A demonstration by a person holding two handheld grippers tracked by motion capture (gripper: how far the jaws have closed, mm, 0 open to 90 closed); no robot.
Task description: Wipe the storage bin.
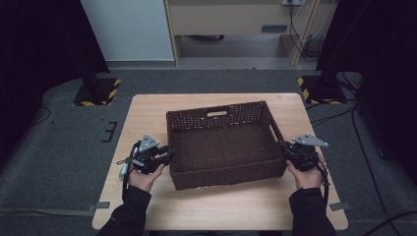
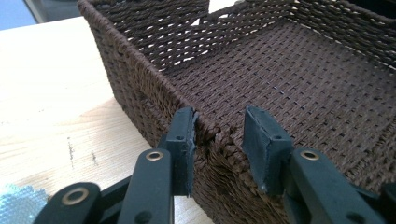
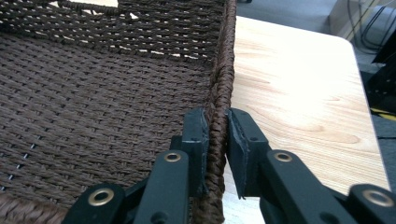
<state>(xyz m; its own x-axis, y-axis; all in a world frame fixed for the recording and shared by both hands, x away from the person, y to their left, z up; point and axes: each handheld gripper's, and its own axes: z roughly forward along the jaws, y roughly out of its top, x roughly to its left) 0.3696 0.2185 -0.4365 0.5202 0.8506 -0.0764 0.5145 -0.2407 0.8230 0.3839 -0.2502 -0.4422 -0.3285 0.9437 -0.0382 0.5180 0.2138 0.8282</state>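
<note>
An empty dark brown woven basket (image 1: 216,112) stands in the middle of the wooden table (image 1: 147,113). My left gripper (image 1: 169,155) is at the basket's left wall near the front corner. In the left gripper view its jaws (image 2: 219,119) straddle the rim of the basket (image 2: 289,70); the outer pad (image 2: 184,135) touches the weave, while the inner pad stands off with a gap. My right gripper (image 1: 285,147) is at the right wall. In the right gripper view its jaws (image 3: 215,116) are pinched on the braided rim of the basket (image 3: 93,93).
The basket has a handle slot (image 1: 217,113) in its far wall. Bare tabletop (image 3: 289,93) runs along the basket's right side and in front of it. On the floor beyond the table stand two black-and-yellow striped bases (image 1: 98,91) (image 1: 319,88).
</note>
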